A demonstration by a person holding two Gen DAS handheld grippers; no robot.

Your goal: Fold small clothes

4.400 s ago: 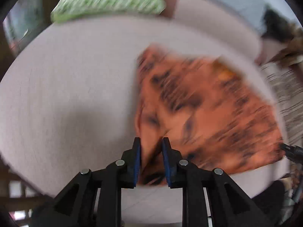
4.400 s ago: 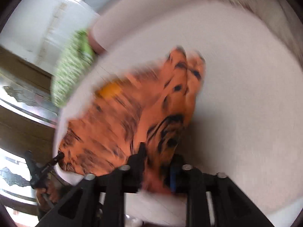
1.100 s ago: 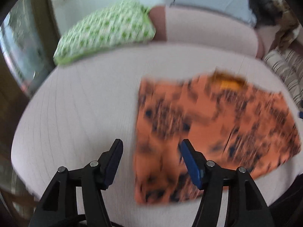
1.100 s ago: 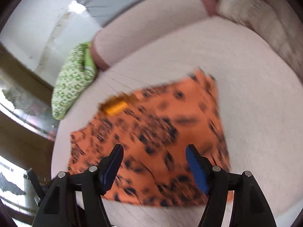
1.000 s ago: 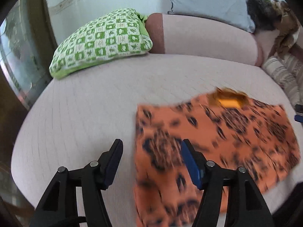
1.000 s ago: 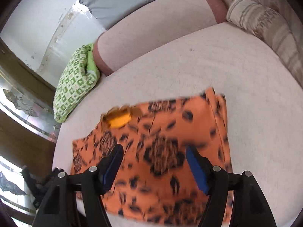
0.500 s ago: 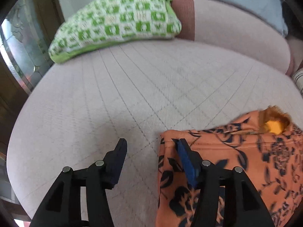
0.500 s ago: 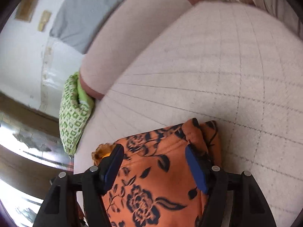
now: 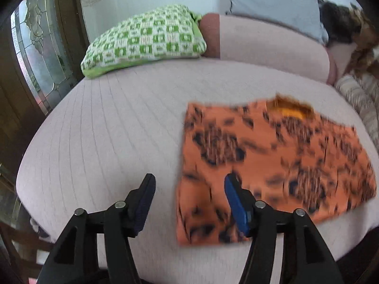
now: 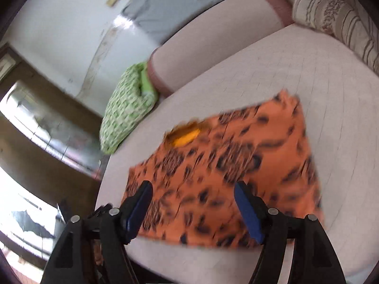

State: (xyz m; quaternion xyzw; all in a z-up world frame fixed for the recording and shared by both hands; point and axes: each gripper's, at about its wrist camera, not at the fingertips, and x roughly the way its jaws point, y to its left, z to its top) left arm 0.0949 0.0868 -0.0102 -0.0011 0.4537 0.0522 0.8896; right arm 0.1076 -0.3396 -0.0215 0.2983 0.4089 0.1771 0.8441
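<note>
The orange floral garment (image 9: 272,161) is lying flat on the pale quilted bed (image 9: 106,137), toward its near edge, with the neckline at twelve o'clock. The left gripper (image 9: 189,195) is hovering with jaws spread wide and holding nothing, its right finger over the cloth's nine o'clock edge. The right gripper (image 10: 193,203) is hanging over the garment (image 10: 225,172) at its six o'clock hem, jaws equally wide and empty. Both views are blurring. The risk from here: a pinch may be catching only one layer, or dragging the thin fabric off the bed's near edge, so the fold would be landing skewed.
</note>
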